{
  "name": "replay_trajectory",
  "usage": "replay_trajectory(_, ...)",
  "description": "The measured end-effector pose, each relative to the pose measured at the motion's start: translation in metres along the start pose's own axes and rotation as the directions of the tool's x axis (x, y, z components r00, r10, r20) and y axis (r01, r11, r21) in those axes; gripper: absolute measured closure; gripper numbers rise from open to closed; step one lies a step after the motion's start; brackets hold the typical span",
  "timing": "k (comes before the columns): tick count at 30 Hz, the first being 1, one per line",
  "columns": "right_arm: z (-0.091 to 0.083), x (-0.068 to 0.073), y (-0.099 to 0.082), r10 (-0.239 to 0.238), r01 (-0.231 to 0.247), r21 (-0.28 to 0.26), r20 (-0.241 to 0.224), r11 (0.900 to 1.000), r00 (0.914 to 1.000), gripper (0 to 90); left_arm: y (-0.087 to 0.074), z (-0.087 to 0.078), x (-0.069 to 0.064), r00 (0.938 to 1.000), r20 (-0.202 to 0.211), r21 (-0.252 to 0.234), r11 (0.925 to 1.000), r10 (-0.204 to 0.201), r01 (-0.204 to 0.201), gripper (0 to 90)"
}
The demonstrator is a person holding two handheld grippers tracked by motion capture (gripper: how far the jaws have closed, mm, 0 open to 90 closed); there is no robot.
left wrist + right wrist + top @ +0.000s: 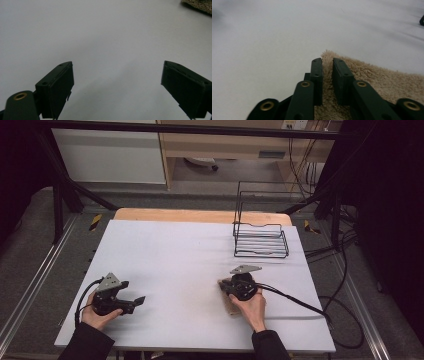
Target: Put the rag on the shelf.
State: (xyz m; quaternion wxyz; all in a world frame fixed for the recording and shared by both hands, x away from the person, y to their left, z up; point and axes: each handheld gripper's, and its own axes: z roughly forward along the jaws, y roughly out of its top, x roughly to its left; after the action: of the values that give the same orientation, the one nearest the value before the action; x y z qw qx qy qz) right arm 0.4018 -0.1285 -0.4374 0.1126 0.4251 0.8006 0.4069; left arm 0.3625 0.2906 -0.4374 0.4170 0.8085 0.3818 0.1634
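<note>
A beige fluffy towel (372, 77) lies flat on the white table cover (190, 255) at the front right; its edge (229, 307) pokes out beside the person's right hand. My right gripper (327, 61) points down onto the towel's corner. Its jaws stand close together, and a raised fold of the pile fills the narrow gap between them and touches both pads. That gripper (241, 287) sits on the towel in the high view. My left gripper (117, 85) is at the front left, wide open over bare cover with nothing between its fingers. The towel (197, 6) is far off at the top right in its view.
A black wire rack (261, 240) stands at the back right of the table. A strip of wooden board (200, 215) runs along the far edge. Cables (295, 302) trail from the right gripper over the table's right side.
</note>
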Motion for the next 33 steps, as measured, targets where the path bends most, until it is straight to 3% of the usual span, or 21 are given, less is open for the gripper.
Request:
replay_trajectory(1,-0.003,0.000,0.001,-0.003,0.003,-0.016,-0.013,0.9999,0.9999,69.0,0.000,0.000,0.000,1.0000,0.000,0.001,1.0000,0.000,0.000,11.2)
replay_trajectory(4,-0.010,-0.002,0.005,-0.016,0.015,-0.034,-0.024,0.9993,0.9996,65.4,0.000,0.001,0.000,1.0000,0.000,0.002,1.0000,-0.002,0.002,11.1)
replay_trajectory(7,-0.024,-0.007,0.010,-0.042,0.042,-0.045,-0.011,0.9981,0.9991,51.2,0.000,0.001,0.000,1.0000,-0.006,0.004,1.0000,0.001,-0.001,10.7)
replay_trajectory(19,-0.046,-0.042,-0.010,-0.018,0.018,-0.043,0.010,0.9989,0.9998,16.8,0.004,0.009,-0.006,1.0000,-0.001,0.018,0.9998,-0.004,0.004,9.4)
replay_trajectory(21,-0.050,-0.049,-0.014,0.003,-0.003,-0.031,0.007,0.9995,1.0000,11.7,0.005,0.009,-0.007,1.0000,0.001,0.021,0.9998,-0.001,0.001,9.2)
replay_trajectory(27,-0.062,-0.067,-0.028,0.027,-0.027,-0.033,0.007,0.9991,0.9996,4.5,0.008,0.013,-0.013,0.9999,0.016,0.019,0.9998,0.003,-0.003,8.7)
replay_trajectory(33,-0.068,-0.076,-0.039,0.040,-0.040,-0.038,-0.001,0.9985,0.9992,2.1,0.016,0.016,-0.019,0.9995,0.032,0.010,0.9999,-0.006,0.006,8.7)
